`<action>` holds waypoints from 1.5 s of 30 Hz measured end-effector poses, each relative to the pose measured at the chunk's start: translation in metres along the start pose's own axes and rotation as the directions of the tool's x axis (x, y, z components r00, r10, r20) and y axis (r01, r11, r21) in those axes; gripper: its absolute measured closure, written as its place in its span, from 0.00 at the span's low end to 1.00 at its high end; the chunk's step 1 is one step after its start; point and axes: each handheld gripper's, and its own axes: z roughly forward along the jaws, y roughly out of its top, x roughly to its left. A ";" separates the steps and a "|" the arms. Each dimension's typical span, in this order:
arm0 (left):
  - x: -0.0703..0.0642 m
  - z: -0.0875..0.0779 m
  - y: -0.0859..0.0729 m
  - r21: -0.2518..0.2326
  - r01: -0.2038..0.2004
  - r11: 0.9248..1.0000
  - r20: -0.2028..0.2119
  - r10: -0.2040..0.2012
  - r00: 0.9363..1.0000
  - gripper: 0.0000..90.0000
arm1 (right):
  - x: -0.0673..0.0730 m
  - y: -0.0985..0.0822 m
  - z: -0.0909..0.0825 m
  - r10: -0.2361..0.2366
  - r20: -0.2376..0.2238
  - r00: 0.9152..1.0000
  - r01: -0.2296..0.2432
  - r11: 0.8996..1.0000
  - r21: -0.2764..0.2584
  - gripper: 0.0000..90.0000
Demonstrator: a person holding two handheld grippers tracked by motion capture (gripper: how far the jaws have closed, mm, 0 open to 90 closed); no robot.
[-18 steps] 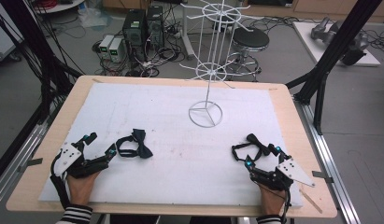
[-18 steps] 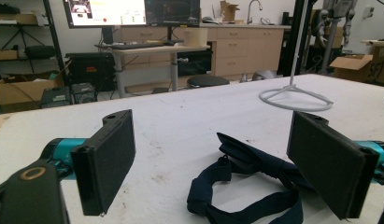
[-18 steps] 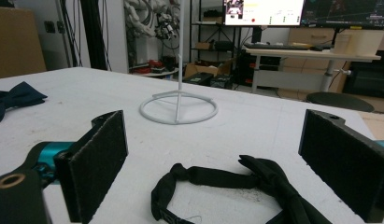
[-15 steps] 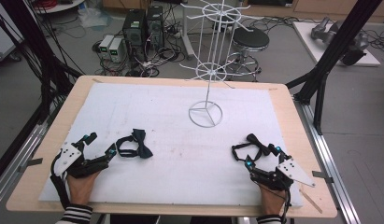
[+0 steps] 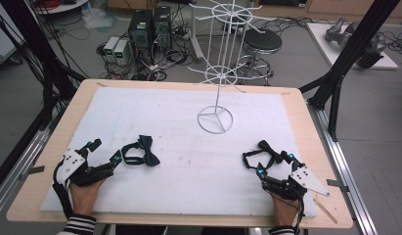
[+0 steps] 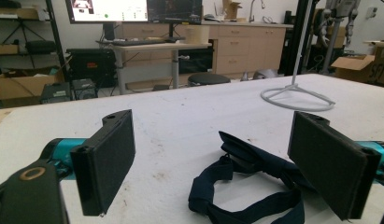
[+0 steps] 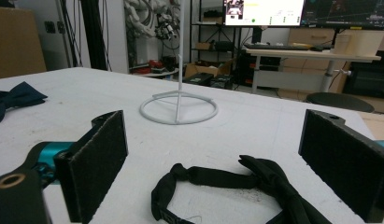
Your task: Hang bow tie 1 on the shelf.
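Lying between each open tool's (image 5: 104, 152) jaws: a bow tie (image 5: 141, 151).

white wire display stand (image 5: 219, 73) standing upright on white table cover (image 5: 179, 112), ring base near the far middle | wooden table edge (image 5: 306, 122) showing around the cover | computer towers (image 5: 149, 29) and black stool (image 5: 264, 41) sitting on floor beyond | monitors (image 6: 133, 9) glowing behind.
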 end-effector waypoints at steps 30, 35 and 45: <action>-0.017 0.011 0.042 0.165 -0.060 0.985 0.019 0.057 0.998 0.15 | -0.001 0.000 0.001 -0.017 -0.004 1.000 0.017 1.000 0.003 0.08; -0.025 0.017 0.057 0.233 -0.080 0.969 0.048 0.071 0.996 0.16 | 0.000 0.000 0.000 -0.003 -0.003 1.000 0.003 1.000 0.002 0.08; -0.038 0.029 0.080 0.313 -0.118 0.942 0.102 0.091 0.991 0.16 | 0.000 0.000 0.000 -0.001 -0.004 1.000 0.001 1.000 0.001 0.08</action>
